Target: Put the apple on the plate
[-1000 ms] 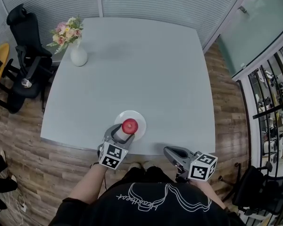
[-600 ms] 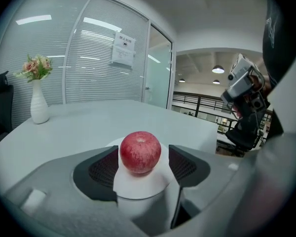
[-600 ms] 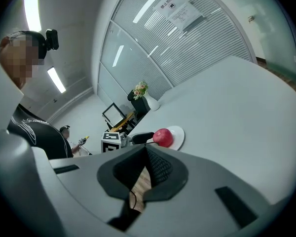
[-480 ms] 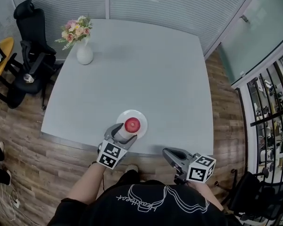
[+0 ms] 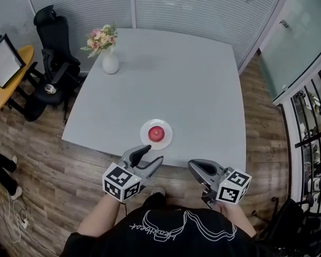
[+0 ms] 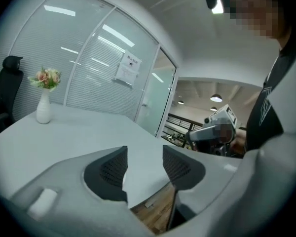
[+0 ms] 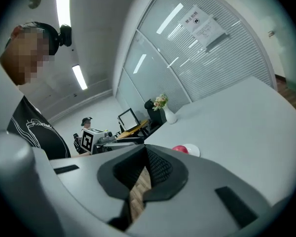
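A red apple [image 5: 157,133] rests on a small white plate [image 5: 166,142] near the front edge of the grey table [image 5: 171,79]. My left gripper [image 5: 151,155] hovers off the table's front edge, short of the plate and apart from the apple. Its jaws are closing with nothing between them; the left gripper view shows the left gripper [image 6: 144,153] with bare table and floor in the gap. My right gripper [image 5: 193,166] hangs to the right, also off the edge, jaws together and empty. The right gripper view shows the right gripper [image 7: 145,153], with the apple [image 7: 179,149] and plate [image 7: 193,150] beyond its jaws.
A white vase of flowers [image 5: 110,62] stands at the table's far left corner. A black office chair [image 5: 54,33] and a yellow desk [image 5: 8,87] lie to the left. Wooden floor [image 5: 69,170] lies below both grippers, and glass walls close the back.
My left gripper has let go of the apple, drawn back off the table and risen. The apple stays on the plate. The right gripper has lifted a little.
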Action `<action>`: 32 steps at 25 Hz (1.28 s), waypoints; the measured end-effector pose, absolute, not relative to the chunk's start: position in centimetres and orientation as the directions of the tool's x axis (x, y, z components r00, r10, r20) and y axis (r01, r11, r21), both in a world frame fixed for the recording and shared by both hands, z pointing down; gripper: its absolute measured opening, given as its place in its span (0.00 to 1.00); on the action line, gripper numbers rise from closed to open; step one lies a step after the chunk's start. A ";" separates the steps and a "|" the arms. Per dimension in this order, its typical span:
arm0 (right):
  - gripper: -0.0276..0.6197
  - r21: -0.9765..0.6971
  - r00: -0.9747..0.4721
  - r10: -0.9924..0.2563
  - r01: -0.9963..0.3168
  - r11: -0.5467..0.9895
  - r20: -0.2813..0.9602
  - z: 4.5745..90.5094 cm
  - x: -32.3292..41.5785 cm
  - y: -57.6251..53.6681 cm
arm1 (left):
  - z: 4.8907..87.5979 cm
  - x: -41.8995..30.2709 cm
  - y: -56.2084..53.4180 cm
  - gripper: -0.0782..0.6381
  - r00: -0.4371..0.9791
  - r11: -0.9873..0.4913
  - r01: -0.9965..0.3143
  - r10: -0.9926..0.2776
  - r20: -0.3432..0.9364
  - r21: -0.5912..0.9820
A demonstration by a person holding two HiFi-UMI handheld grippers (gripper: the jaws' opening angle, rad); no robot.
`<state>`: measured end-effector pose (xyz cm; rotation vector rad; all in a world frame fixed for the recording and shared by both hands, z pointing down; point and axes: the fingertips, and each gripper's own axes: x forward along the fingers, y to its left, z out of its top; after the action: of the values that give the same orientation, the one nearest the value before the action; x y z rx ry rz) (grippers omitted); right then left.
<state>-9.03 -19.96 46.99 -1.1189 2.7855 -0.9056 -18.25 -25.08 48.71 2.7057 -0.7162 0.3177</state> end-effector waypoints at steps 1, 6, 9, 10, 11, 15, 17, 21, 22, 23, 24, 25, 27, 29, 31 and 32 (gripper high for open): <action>0.05 -0.513 -0.758 -0.628 -0.615 0.600 0.175 46.0 -9.2 -19.4 | 47.1 -18.0 -23.7 0.39 0.858 -0.832 -0.499 -0.438 0.268 0.241; 0.05 -0.487 -0.813 -0.576 -0.536 0.689 0.080 41.9 -9.7 -15.8 | 41.5 -16.9 -17.7 0.16 0.881 -0.839 -0.471 -0.434 0.188 0.271; 0.05 -0.455 -0.837 -0.545 -0.504 0.734 0.046 40.2 -10.4 -13.1 | 40.1 -16.6 -14.5 0.13 0.888 -0.831 -0.460 -0.428 0.169 0.312; 0.05 -0.446 -0.842 -0.538 -0.496 0.745 0.038 39.7 -10.6 -12.3 | 39.8 -16.6 -13.5 0.13 0.888 -0.829 -0.460 -0.429 0.166 0.318; 0.05 -0.435 -0.848 -0.530 -0.488 0.757 0.030 39.3 -10.8 -11.5 | 39.6 -16.6 -12.7 0.13 0.888 -0.830 -0.460 -0.430 0.164 0.315; 0.05 -0.372 -0.866 -0.499 -0.469 0.801 0.017 37.9 -10.7 -8.5 | 38.7 -16.1 -9.6 0.13 0.882 -0.837 -0.471 -0.442 0.164 0.277; 0.05 -0.347 -0.870 -0.492 -0.468 0.813 0.022 37.7 -10.4 -6.9 | 38.5 -15.7 -8.3 0.13 0.876 -0.832 -0.482 -0.454 0.161 0.275; 0.05 -0.332 -0.876 -0.482 -0.462 0.822 0.026 37.3 -10.1 -4.8 | 37.6 -15.3 -6.5 0.13 0.873 -0.830 -0.488 -0.468 0.138 0.271; 0.05 -0.327 -0.877 -0.480 -0.462 0.824 0.028 37.2 -10.1 -4.5 | 37.3 -15.2 -6.2 0.13 0.873 -0.832 -0.487 -0.468 0.135 0.265; 0.05 -0.323 -0.877 -0.479 -0.462 0.826 0.029 37.1 -10.1 -4.2 | 37.2 -15.1 -5.9 0.13 0.873 -0.834 -0.487 -0.469 0.134 0.258; 0.05 -0.321 -0.878 -0.478 -0.462 0.827 0.030 37.1 -10.0 -4.0 | 37.0 -15.0 -5.6 0.13 0.873 -0.836 -0.488 -0.469 0.135 0.251; 0.05 -0.321 -0.878 -0.477 -0.460 0.828 0.029 37.0 -9.9 -3.9 | 37.0 -14.9 -5.4 0.13 0.872 -0.838 -0.490 -0.470 0.137 0.242; 0.05 -0.329 -0.878 -0.477 -0.458 0.826 0.024 37.1 -9.6 -3.7 | 36.9 -14.6 -5.1 0.13 0.870 -0.840 -0.493 -0.473 0.141 0.226; 0.05 -0.338 -0.877 -0.480 -0.458 0.822 0.022 37.3 -9.4 -3.6 | 36.8 -14.5 -4.9 0.13 0.868 -0.840 -0.496 -0.476 0.141 0.219; 0.05 -0.338 -0.877 -0.479 -0.458 0.822 0.024 37.4 -9.7 -3.4 | 36.8 -14.9 -4.7 0.13 0.867 -0.839 -0.499 -0.480 0.137 0.218; 0.05 -0.336 -0.878 -0.478 -0.458 0.823 0.025 37.5 -9.8 -3.2 | 36.8 -15.0 -4.5 0.13 0.866 -0.838 -0.500 -0.482 0.134 0.216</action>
<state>-9.75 -3.24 37.52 -0.7567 2.9421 -0.5184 -14.97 -4.54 36.79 2.7949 -0.7478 0.1079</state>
